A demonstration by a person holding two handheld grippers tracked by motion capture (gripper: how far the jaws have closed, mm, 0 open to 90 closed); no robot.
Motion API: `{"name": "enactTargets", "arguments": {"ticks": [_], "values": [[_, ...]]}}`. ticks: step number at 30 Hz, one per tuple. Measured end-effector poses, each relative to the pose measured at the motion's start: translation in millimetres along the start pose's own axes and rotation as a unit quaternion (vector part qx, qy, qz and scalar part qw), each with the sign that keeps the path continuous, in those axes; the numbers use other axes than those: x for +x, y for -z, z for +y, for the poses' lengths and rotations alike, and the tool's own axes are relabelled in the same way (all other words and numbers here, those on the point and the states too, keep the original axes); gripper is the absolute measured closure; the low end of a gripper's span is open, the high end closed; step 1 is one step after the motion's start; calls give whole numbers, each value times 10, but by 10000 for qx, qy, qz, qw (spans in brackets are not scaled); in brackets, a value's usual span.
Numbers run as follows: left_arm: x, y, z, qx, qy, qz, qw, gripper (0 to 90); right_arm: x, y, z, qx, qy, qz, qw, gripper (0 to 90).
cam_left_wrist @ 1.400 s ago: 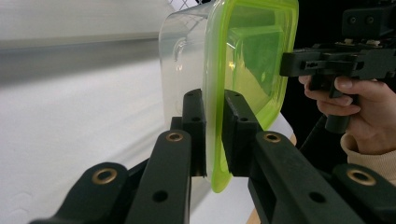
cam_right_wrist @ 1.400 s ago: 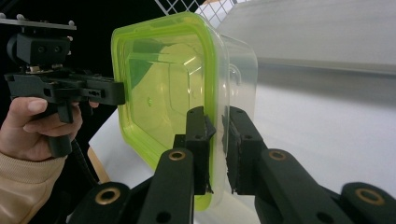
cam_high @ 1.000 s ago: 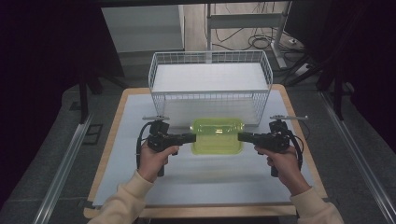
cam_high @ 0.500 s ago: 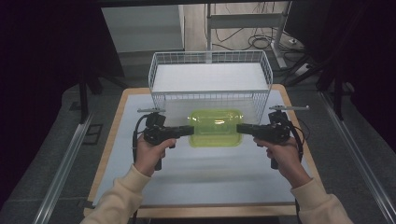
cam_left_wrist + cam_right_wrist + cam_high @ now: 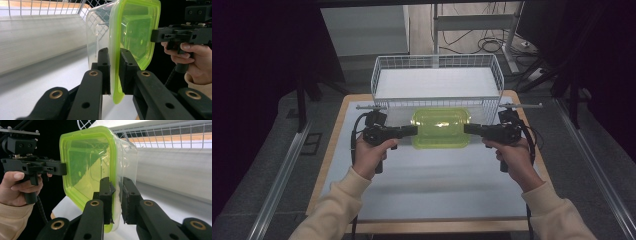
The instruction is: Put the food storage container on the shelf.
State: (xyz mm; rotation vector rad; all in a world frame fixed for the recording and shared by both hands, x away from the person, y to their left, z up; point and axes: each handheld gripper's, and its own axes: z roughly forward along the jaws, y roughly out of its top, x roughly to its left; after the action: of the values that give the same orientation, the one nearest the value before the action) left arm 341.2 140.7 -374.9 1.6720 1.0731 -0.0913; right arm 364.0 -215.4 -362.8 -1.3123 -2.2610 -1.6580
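A clear plastic container with a lime-green lid (image 5: pixel 441 128) hangs above the table, just in front of the white wire basket (image 5: pixel 437 80). My left gripper (image 5: pixel 413 131) is shut on the container's left rim, and my right gripper (image 5: pixel 467 128) is shut on its right rim. In the left gripper view the green lid edge (image 5: pixel 136 32) is pinched between my jaws (image 5: pixel 114 71), with the other gripper (image 5: pixel 182 33) at the far side. In the right gripper view my jaws (image 5: pixel 115 200) clamp the lid rim of the container (image 5: pixel 87 162), and the other gripper (image 5: pixel 35 167) holds the opposite side.
The wire basket stands at the back of the white table top (image 5: pixel 432 185), its front wall (image 5: pixel 175 135) close behind the container. The wooden table edge (image 5: pixel 332 145) borders the white surface. Cables lie on the floor (image 5: pixel 492 45) beyond the table.
Both grippers have carried the container forward and upward, away from the person and closer to the basket's front wall. Their hold on it is unchanged.
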Motion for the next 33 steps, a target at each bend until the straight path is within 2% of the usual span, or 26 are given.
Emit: {"name": "enactTargets", "arguments": {"ticks": [19,33], "values": [[-1,67,343,-70,7,75,9999,810,13,-43,364,-118,219,7,9997,805],[60,83,632,-156,37,68,9998,811,30,-85,682,-122,245,-70,9996,804]]}}
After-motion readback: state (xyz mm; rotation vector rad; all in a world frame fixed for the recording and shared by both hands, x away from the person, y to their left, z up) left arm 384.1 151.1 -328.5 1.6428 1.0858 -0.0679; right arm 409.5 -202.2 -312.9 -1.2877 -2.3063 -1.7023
